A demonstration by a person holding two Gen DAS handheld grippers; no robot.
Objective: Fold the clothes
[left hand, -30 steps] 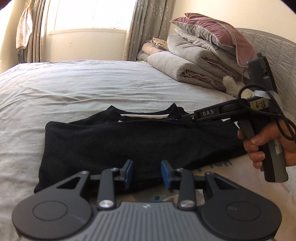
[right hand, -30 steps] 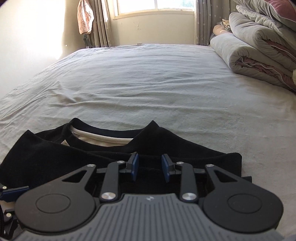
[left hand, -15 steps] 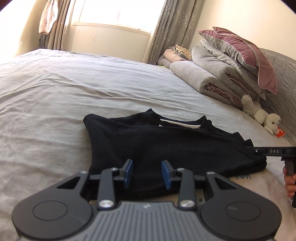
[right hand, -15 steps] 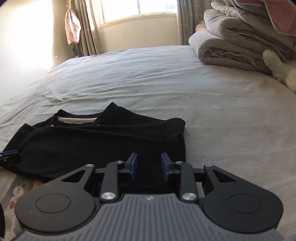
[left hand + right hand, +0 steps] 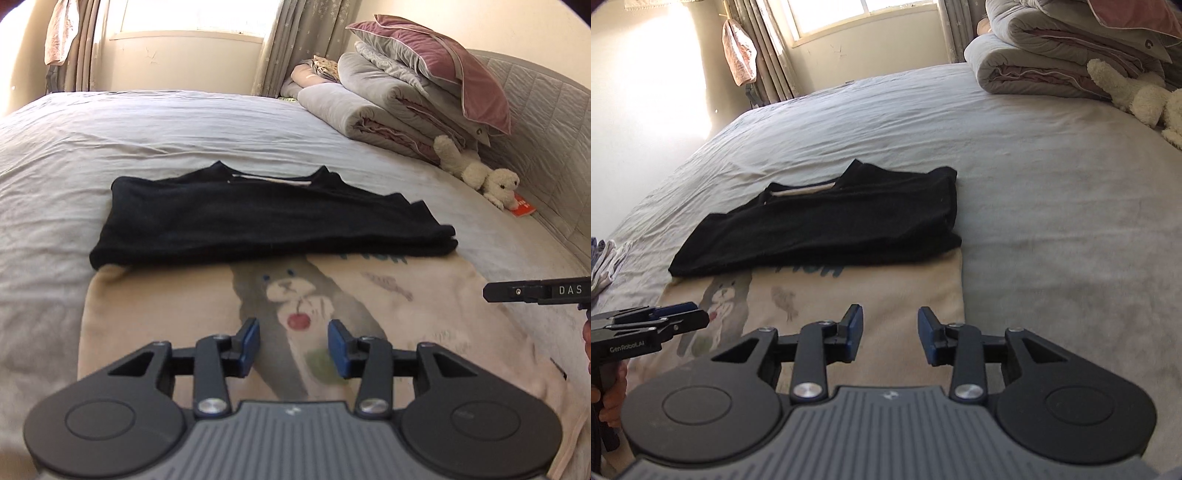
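Observation:
A cream T-shirt with a cartoon animal print lies flat on the bed; its black upper part is folded over toward me, collar at the far side. It also shows in the right wrist view, cream part and black part. My left gripper is open and empty above the cream fabric. My right gripper is open and empty above the shirt's near right edge. Each gripper appears in the other's view: the right one, the left one.
The grey bedsheet spreads all round. Folded quilts and a pink pillow are stacked at the headboard, with a plush toy and a small red item beside them. More cloth lies at the left bed edge.
Both grippers have drawn back from the black fold toward the near end of the shirt. The cream printed part now shows in front of them.

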